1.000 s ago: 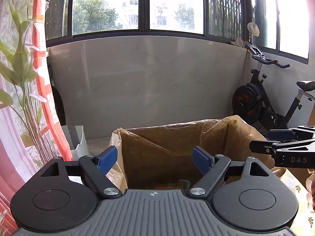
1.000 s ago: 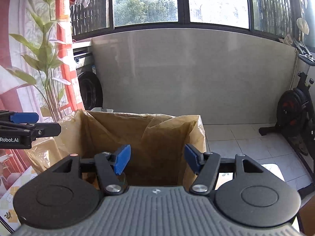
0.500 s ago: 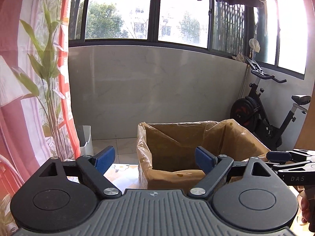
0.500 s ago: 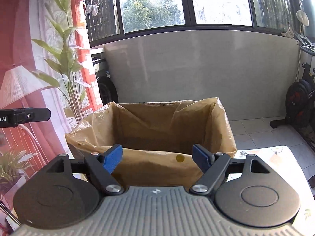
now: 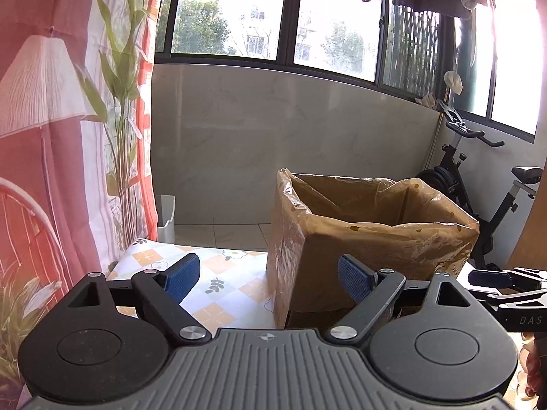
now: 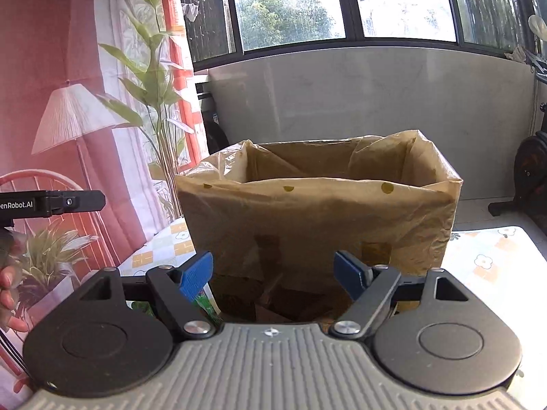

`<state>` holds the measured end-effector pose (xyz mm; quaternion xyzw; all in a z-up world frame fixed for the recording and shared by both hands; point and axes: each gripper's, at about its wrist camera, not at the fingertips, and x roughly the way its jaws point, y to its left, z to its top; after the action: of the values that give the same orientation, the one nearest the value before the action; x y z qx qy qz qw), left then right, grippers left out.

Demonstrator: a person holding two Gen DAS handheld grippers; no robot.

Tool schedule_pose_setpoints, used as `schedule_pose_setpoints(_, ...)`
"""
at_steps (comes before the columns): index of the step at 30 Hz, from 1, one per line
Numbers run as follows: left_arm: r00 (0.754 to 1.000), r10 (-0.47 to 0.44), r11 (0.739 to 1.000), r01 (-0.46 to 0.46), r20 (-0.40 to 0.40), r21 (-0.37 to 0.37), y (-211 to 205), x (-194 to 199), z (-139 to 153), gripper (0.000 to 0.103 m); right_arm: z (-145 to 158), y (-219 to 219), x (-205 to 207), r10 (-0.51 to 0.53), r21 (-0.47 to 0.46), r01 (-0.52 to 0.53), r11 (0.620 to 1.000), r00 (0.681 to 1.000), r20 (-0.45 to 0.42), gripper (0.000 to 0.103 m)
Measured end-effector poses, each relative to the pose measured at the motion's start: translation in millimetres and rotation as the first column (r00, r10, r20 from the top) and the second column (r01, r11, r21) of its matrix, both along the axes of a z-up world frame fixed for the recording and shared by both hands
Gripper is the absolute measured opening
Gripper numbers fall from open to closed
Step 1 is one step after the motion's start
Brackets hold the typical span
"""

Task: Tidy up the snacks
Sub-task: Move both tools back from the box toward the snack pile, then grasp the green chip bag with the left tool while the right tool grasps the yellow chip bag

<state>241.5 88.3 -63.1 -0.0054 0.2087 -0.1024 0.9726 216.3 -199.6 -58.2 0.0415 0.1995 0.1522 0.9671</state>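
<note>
A balcony wall of pale stone runs under a long row of windows, and a printed red curtain with a lamp and leafy stems on it hangs down the left side. An exercise bike stands in the far right corner; the left wrist view shows its handlebars and saddle, while the right wrist view catches only its flywheel at the edge.

On the counter, covered in a checked, flowered cloth, stands a cardboard box lined with a brownish plastic bag that folds over its rim. The right wrist view faces its broad front squarely; the left wrist view sees it from the side, corner-on, and shows bare cloth to its left. Neither view looks down far enough to show what is inside.

The left tool hangs near the box's left corner, its blue pads spread wide with nothing between them. The right tool sits close in front of the box, pads likewise well apart and gripping nothing. Each tool shows at the edge of the other's view.

Only the right wrist view shows a sliver of a green snack packet lying on the counter just beside the box's lower left corner, half hidden behind the tool's left finger. A small white bin stands on the floor behind the counter, seen only from the left.
</note>
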Motion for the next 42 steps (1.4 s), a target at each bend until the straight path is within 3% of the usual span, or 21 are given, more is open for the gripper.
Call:
schedule_pose_setpoints(7,0.999,0.014,1.0,-0.014,-0.031,0.001,12.8,-9.6,-18.1,0.089,-29.4,19.5,-13.0,0.016,-0.043,-0.015,0.999,1.0,0.023,0.08)
schedule_pose_setpoints(14,0.998,0.032,0.999,-0.033,-0.047,-0.017,29.2,-18.6,-33.9,0.089,-55.2,28.4,-22.7,0.039,-0.043,-0.04,0.998,0.999,-0.021,0.08)
schedule_pose_setpoints(22,0.997,-0.004,1.0,0.005,-0.071,0.021,31.1,-21.7,-49.0,0.089,-75.7,42.1,-23.3,0.078,-0.065,-0.083,0.994,0.994,-0.077,0.08)
schedule_pose_setpoints(31,0.991,-0.082,0.994,0.089,-0.108,0.064,23.9,-9.5,-72.2,0.089,-94.1,48.6,-0.6,0.063,-0.031,-0.07,0.997,0.98,-0.186,0.08)
schedule_pose_setpoints(33,0.987,-0.106,0.991,0.115,-0.121,0.064,23.0,-2.8,-79.0,0.089,-98.4,47.4,9.1,0.061,0.011,-0.06,0.998,0.971,-0.233,0.088)
schedule_pose_setpoints(37,0.974,-0.177,0.981,0.186,-0.144,0.056,20.8,16.5,-92.3,0.089,-103.2,48.2,17.3,0.055,0.02,-0.051,0.998,0.969,-0.242,0.091)
schedule_pose_setpoints(42,0.957,-0.236,0.958,0.259,-0.169,0.127,12.3,41.8,-106.0,0.089,-106.9,45.7,18.5,0.069,0.019,-0.066,0.998,0.967,-0.244,0.093)
